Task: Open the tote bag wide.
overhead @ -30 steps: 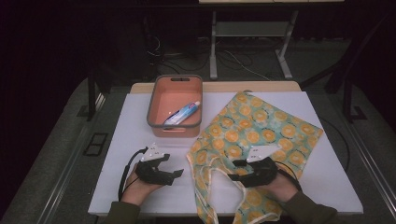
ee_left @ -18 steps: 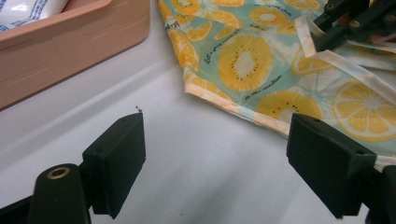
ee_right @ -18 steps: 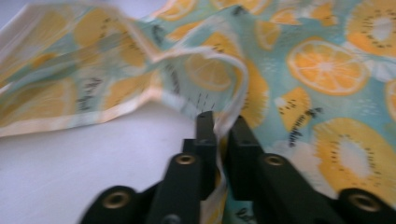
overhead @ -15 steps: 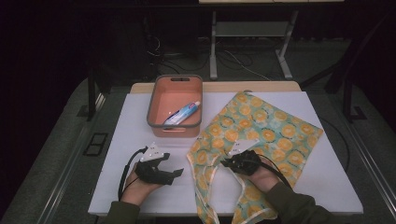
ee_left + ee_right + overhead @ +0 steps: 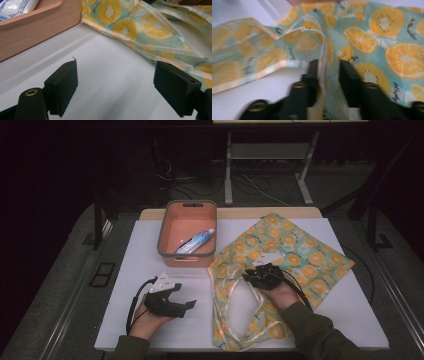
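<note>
The right gripper (image 5: pixel 261 276) has slid toward ten o'clock along the fruit-print bag (image 5: pixel 295 255), and its jaws have just been opening again with the bag's rim between them, loosely, not clenched; so the grab looks unfinished. The bag lies flat at three o'clock on the tabletop (image 5: pixel 150 245), beside the pink bin (image 5: pixel 186 256); the left gripper (image 5: pixel 172 301) rests at seven o'clock, jaws wide and holding nothing.

right gripper (image 5: pixel 248 277) shifts left across fruit-print bag (image 5: pixel 300 255) to its mouth edge | jaws just opening again after closing | fold of bag fabric stands between them, grip unclear | bag edge lifted
</note>
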The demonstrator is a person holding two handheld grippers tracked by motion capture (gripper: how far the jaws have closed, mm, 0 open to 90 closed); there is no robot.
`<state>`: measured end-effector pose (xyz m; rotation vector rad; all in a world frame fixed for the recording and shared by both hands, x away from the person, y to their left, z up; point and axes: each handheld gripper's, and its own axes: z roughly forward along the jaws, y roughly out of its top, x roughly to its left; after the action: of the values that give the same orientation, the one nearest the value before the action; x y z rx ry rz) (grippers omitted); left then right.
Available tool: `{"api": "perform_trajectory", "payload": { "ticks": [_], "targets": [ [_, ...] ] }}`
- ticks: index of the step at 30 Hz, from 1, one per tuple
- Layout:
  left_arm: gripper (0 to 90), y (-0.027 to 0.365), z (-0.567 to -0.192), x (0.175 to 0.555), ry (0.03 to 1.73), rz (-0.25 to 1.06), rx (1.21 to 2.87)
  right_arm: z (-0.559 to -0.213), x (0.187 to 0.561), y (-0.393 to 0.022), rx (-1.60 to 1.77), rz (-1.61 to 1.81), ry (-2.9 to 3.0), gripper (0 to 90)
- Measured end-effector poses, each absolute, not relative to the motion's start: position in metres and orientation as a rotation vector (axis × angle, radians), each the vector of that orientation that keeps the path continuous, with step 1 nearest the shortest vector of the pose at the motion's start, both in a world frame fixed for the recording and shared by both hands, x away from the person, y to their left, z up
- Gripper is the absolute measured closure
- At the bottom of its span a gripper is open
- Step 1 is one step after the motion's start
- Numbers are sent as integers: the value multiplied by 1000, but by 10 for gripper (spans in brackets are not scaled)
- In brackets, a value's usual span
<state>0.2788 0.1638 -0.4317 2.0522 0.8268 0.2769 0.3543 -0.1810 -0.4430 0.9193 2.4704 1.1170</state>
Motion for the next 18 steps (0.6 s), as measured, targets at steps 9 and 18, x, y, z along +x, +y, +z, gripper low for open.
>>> {"api": "perform_trajectory", "payload": {
  "ticks": [9, 18],
  "targets": [
    [167, 166, -434, 280, 833, 274, 2054, -402, 311, -191, 795, 1305, 2546, 398],
    [163, 164, -435, 280, 830, 275, 2061, -410, 257, -184, 635, 1330, 2728, 388]
  ]
}}
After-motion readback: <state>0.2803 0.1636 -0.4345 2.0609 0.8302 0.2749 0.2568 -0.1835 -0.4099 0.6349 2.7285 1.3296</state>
